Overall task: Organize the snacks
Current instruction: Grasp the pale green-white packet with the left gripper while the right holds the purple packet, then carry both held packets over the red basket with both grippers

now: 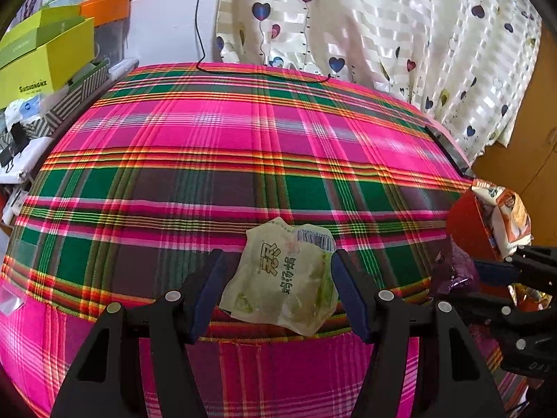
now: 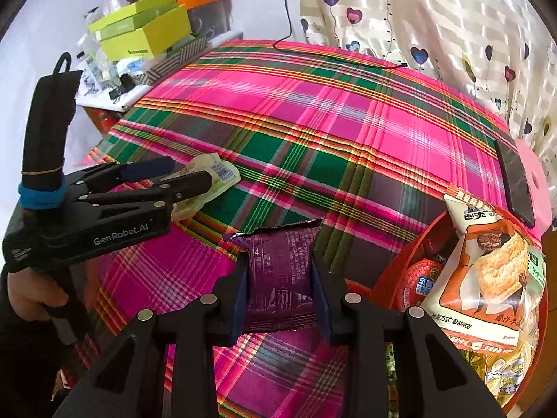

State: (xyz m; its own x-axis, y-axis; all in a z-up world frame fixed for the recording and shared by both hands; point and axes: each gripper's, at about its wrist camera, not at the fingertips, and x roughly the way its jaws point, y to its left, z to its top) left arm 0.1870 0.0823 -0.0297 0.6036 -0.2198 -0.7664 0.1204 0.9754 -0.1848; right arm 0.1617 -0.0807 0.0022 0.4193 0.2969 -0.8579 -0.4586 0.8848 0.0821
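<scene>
A pale green snack packet [image 1: 282,275] lies on the plaid tablecloth [image 1: 222,146] near its front edge. My left gripper [image 1: 276,264] is open, its fingers on either side of the packet; it also shows in the right wrist view [image 2: 189,174] with the packet [image 2: 209,181] between its fingers. My right gripper [image 2: 280,271] is shut on a purple snack packet [image 2: 280,271] above the table's front edge. In the left wrist view the right gripper [image 1: 487,271] holds that purple packet [image 1: 452,271] at the right. A red basket [image 2: 393,271] of snacks stands at the right.
An orange and white snack bag [image 2: 487,268] stands up in the red basket among other packets. A dark phone [image 2: 515,181] lies at the table's right edge. Green boxes [image 2: 146,31] and clutter fill a side table at the back left. A heart-print curtain [image 1: 383,35] hangs behind.
</scene>
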